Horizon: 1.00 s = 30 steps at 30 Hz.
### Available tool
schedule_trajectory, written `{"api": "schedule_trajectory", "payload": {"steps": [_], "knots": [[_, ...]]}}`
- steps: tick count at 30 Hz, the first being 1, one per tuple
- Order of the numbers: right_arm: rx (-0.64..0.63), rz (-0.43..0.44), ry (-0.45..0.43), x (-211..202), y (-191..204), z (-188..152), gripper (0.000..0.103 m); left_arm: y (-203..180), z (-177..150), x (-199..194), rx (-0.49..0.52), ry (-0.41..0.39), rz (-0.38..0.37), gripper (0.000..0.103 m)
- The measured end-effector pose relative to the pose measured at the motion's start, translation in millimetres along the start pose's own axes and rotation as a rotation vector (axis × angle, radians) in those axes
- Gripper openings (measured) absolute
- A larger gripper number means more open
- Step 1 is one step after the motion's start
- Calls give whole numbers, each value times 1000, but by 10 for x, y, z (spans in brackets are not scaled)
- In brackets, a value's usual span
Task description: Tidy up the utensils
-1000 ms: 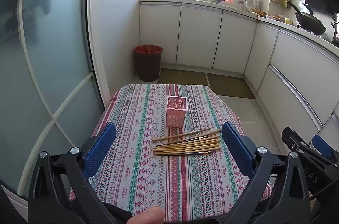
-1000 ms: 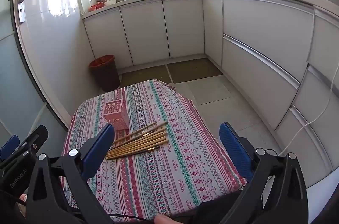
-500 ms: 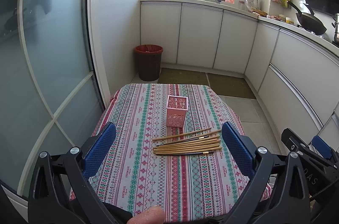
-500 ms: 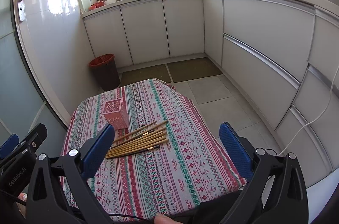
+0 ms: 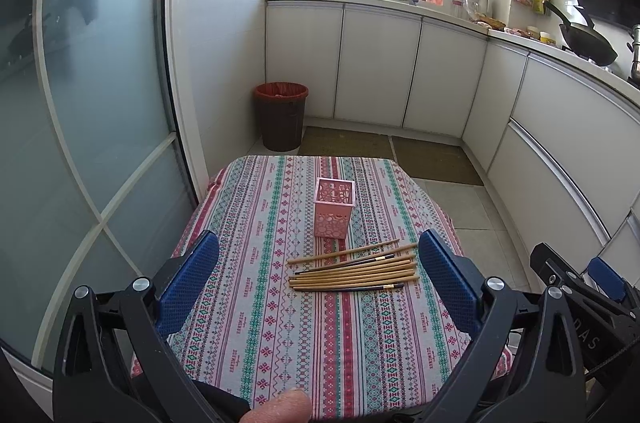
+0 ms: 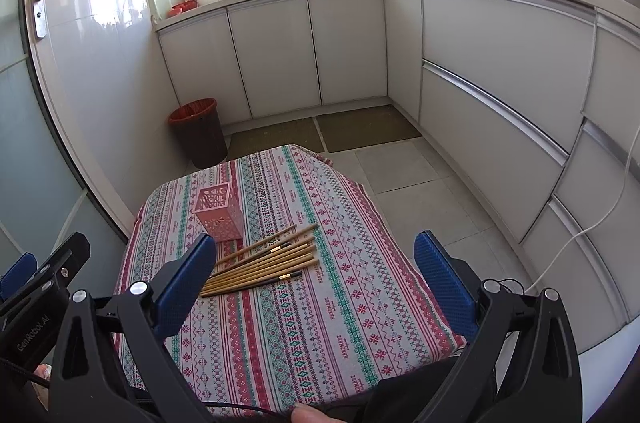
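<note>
Chopsticks [image 5: 352,269] beside pink holder [image 5: 334,207], trash bin [image 5: 281,115] beyond

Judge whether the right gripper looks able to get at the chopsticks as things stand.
Probably yes. The right gripper is open and holds nothing, the chopsticks lie loose on the tablecloth ahead of it, and the pink holder stands behind them, out of the way.
</note>
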State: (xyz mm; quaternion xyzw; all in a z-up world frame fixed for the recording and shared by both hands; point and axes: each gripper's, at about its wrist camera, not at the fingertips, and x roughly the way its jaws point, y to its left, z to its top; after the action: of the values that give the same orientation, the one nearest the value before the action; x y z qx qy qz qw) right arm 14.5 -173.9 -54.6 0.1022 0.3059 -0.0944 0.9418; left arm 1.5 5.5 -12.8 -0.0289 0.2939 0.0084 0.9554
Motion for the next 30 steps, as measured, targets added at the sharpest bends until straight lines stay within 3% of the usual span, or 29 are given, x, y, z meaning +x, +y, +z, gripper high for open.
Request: {"api": "schedule_trajectory", "payload": {"steps": [30], "knots": [[0,5,11,22,3,-25,96,-21,9,-1,-3,13,8,96]]}}
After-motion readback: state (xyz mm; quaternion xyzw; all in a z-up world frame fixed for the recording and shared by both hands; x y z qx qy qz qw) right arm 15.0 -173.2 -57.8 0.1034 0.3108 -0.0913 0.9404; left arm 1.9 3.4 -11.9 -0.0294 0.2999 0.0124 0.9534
